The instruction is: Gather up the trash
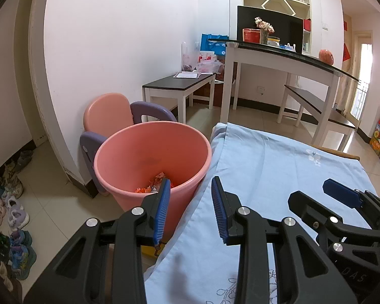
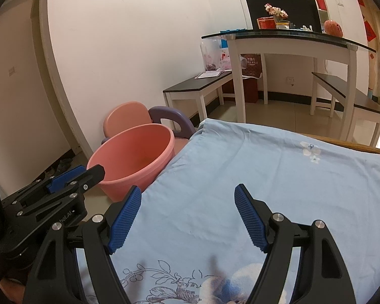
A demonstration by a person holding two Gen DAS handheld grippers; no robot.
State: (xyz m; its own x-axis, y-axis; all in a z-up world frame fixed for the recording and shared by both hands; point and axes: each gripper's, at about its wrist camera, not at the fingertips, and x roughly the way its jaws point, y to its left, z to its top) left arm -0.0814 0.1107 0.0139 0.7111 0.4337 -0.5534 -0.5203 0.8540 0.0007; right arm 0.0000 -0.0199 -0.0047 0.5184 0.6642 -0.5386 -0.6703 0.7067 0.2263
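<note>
both grippers empty over the blue sheet, trash already in the bucket

left gripper (image 1: 191, 209) and right gripper (image 2: 187, 219) stand released, nothing between them; wrappers (image 1: 154, 186) lie in the pink bucket (image 1: 129, 149), just beyond the left fingers, left of the sheet (image 2: 240, 164).

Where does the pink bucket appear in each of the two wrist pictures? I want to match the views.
Left wrist view: the pink bucket stands left of centre, by the blue cloth's edge; wrappers lie inside.
Right wrist view: the pink bucket is at middle left, beyond the left gripper.
Shared landmark: the pink and purple child chair directly behind the bucket.
</note>
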